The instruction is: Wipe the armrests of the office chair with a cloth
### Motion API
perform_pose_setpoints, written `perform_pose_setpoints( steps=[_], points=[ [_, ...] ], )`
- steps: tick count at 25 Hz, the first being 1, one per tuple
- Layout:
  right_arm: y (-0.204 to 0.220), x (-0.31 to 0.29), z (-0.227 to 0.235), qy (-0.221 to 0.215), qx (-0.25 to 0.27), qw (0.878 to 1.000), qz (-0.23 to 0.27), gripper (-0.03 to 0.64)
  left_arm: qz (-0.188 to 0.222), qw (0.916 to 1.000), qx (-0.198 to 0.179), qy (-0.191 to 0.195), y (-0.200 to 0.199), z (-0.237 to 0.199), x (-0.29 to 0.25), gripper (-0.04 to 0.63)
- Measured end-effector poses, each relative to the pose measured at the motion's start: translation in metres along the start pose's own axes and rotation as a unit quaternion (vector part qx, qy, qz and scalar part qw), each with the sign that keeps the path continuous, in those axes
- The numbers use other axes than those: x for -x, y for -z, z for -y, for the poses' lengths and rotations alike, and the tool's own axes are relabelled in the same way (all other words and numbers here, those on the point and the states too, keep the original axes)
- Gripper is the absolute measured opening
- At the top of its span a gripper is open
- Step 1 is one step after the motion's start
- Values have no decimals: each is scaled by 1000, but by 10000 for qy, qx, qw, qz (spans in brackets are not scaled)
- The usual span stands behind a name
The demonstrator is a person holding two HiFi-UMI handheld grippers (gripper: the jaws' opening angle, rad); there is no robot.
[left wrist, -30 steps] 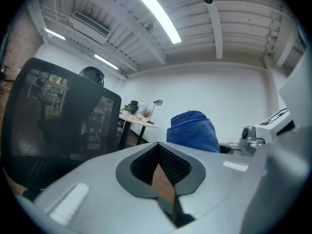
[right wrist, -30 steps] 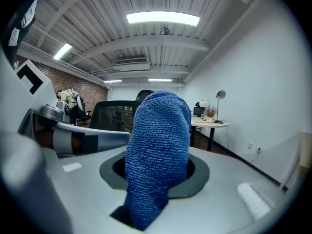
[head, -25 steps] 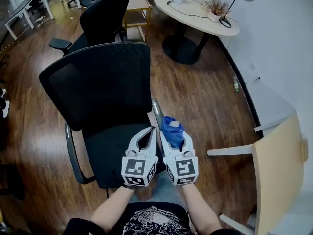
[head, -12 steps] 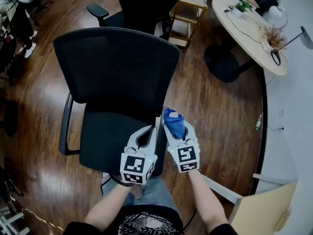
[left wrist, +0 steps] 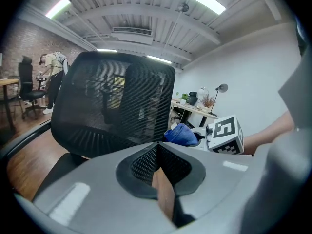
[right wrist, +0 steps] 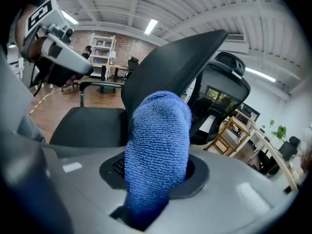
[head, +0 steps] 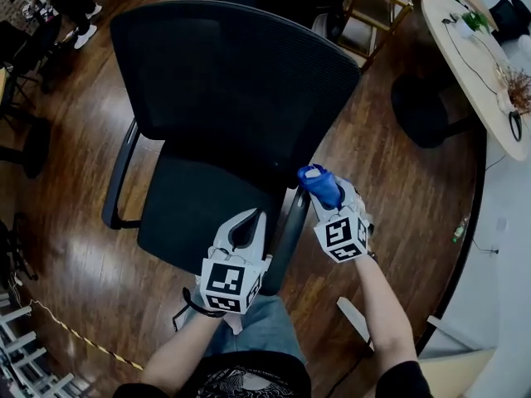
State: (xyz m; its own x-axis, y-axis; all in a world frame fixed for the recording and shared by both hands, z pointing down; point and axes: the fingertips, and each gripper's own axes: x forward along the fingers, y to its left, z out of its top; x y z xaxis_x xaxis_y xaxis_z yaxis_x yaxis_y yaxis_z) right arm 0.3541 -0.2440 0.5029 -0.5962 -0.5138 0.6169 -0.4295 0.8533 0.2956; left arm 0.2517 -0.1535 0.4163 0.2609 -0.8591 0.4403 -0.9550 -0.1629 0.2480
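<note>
Right gripper point(head: 323, 192) pinching blue cloth point(head: 319, 182) near office chair point(head: 232, 81) armrest point(head: 284, 232), left gripper point(head: 247, 219) pressed together, empty; best press cloth flat, drag lengthwise.

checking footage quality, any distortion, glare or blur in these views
Head view: fisheye curvature, glare streaks on the wood floor. Left gripper view: black round vignette, left gripper body blurred up close. Right gripper view: same vignette, blue cloth sharply textured.

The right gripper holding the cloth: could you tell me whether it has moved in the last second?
Yes. The right gripper carried the cloth forward along the armrest, toward the backrest.
</note>
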Motion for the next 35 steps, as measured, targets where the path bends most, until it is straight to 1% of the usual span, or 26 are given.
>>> perform_pose_setpoints(
  steps=[3, 9, 15, 21, 28, 35],
  points=[
    [10, -10, -4, -108, 158, 9997, -118, 137, -32, 10000, 77, -46, 8, -4, 2, 3],
    [8, -11, -13, -153, 177, 9997, -74, 137, -91, 9999, 107, 9, 21, -3, 0, 3],
    [6, 1, -47, -294, 48, 9995, -95, 137, -158, 9998, 94, 113, 34, 0, 12, 3],
    [1, 18, -76, -270, -254, 9993, -100, 137, -241, 9994, 59, 246, 48, 5, 38, 3],
    [2, 37, -118, -376, -262, 9988, -159, 137, -231, 9991, 25, 363, 64, 10, 64, 3],
    [3, 58, -156, -368, -302, 9987, -207, 137, -248, 9987, -1, 439, 80, 10, 94, 3]
  ],
)
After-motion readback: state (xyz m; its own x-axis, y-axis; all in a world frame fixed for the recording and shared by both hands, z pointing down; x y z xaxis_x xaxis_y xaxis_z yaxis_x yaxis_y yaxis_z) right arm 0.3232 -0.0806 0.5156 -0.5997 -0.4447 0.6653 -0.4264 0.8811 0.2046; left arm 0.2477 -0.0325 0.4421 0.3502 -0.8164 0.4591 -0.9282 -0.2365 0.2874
